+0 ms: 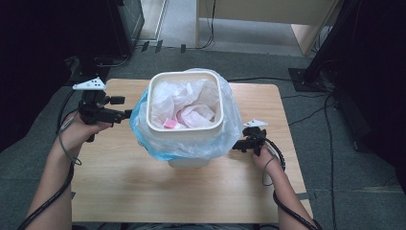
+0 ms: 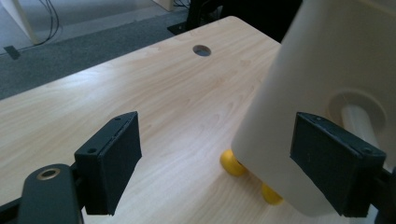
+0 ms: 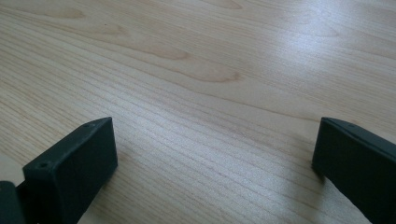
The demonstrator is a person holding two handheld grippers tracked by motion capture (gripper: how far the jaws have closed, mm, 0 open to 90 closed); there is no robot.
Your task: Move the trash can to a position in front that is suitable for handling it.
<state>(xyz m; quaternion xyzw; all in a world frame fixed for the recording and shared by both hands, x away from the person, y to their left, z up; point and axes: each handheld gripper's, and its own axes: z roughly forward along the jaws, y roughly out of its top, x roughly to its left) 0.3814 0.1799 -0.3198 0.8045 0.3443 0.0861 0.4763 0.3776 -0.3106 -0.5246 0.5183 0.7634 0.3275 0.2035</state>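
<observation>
wooden table (image 1: 143,191), grey carpet (image 1: 239,57)

Open-jawed left hand-held gripper (image 2: 217,161) beside white bin (image 2: 322,93), yellow wheels (image 2: 232,163) on wooden table (image 2: 140,84).

The wooden table (image 1: 191,191) was seen from above and from the person's side in the high view, faced forward and down, with floor taken in beyond. The left gripper view was set low and close over the tabletop (image 2: 154,84), beside the white bin (image 2: 322,70). The right gripper view was held closer still, pointed down at bare wood (image 3: 196,93), which all three views shared.
</observation>
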